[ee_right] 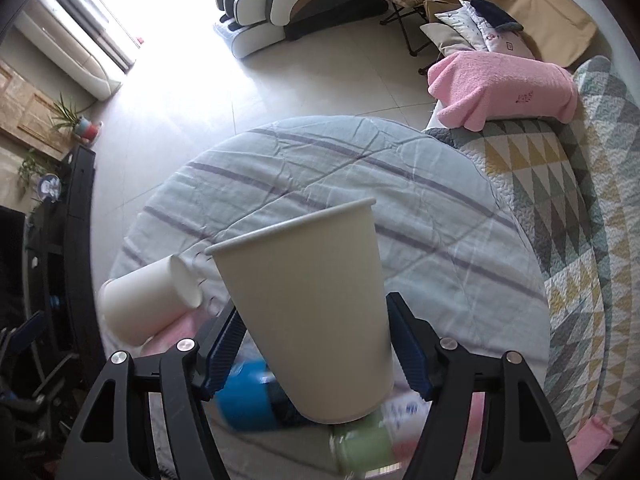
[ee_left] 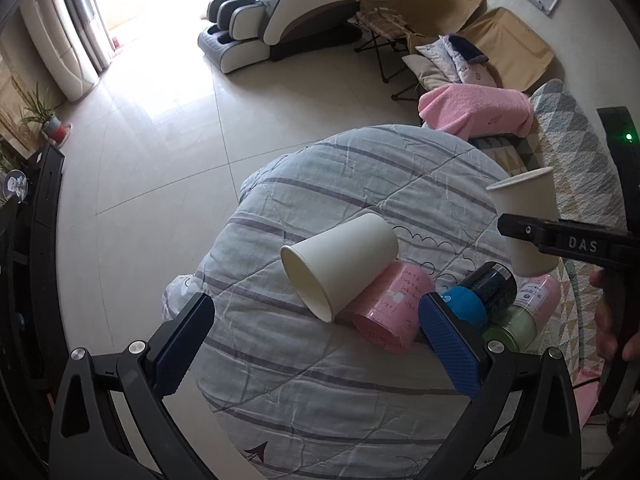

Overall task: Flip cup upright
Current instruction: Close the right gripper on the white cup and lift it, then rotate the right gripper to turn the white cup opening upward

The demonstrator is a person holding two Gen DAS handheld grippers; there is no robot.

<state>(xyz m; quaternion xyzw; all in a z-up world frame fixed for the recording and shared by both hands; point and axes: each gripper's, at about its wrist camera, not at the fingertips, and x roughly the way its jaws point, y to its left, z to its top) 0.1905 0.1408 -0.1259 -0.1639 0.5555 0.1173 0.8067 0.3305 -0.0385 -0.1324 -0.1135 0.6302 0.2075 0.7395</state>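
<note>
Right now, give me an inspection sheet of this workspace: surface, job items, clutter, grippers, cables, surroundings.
Surface: round table under a striped cloth, wrinkled.
Job's things: held paper cup, mouth up, slightly tilted; second paper cup on its side, leaning on the pink roll.
Clutter: blue-capped dark bottle and green-capped bottle, both lying down.
Grippers: right gripper shut on the held cup; left gripper open, empty, short of the tipped cup.
Cables: nothing seen.
Surroundings: pink towel, patterned quilt, massage chair, tiled floor.
</note>
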